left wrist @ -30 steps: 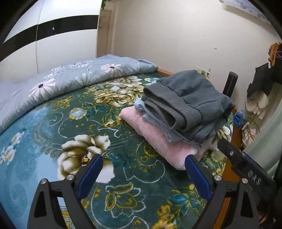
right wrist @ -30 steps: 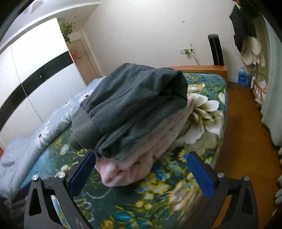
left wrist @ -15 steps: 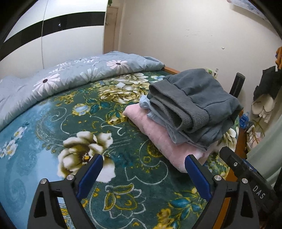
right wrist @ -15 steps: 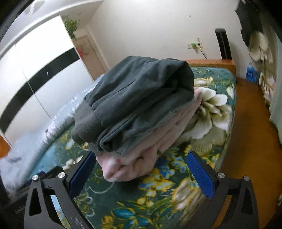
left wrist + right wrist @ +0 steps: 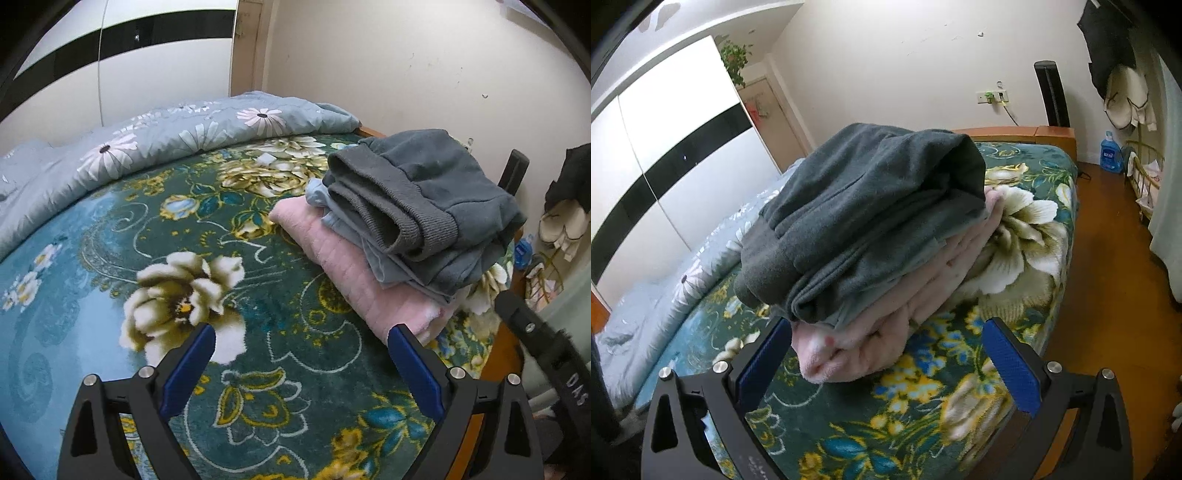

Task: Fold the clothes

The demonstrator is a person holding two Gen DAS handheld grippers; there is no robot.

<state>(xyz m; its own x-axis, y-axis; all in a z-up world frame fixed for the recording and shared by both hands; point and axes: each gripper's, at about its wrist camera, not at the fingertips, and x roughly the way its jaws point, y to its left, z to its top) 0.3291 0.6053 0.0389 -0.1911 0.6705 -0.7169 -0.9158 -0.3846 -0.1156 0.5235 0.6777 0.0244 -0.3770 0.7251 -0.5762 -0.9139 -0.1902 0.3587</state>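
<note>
A stack of folded clothes lies on the bed near its right corner: a dark grey sweatshirt [image 5: 428, 192] on top, a light blue garment [image 5: 321, 195] under it, a pink fleece piece [image 5: 354, 273] at the bottom. The right wrist view shows the same grey sweatshirt [image 5: 871, 214] and pink piece [image 5: 879, 332] close up. My left gripper [image 5: 301, 363] is open and empty above the bedspread, left of the stack. My right gripper [image 5: 886, 365] is open and empty, its jaws either side of the stack's near end without touching it.
The bed is covered by a green floral blanket [image 5: 184, 288]. A light blue daisy quilt [image 5: 177, 136] lies along the far side. A white and black wardrobe [image 5: 665, 140] stands behind. The wooden floor [image 5: 1108, 258], a blue bottle [image 5: 1110, 151] and hanging clothes [image 5: 1115, 55] are at the right.
Both grippers have drifted slightly, staying open. The stack looks a little nearer in the right wrist view. The clothes have not moved.
</note>
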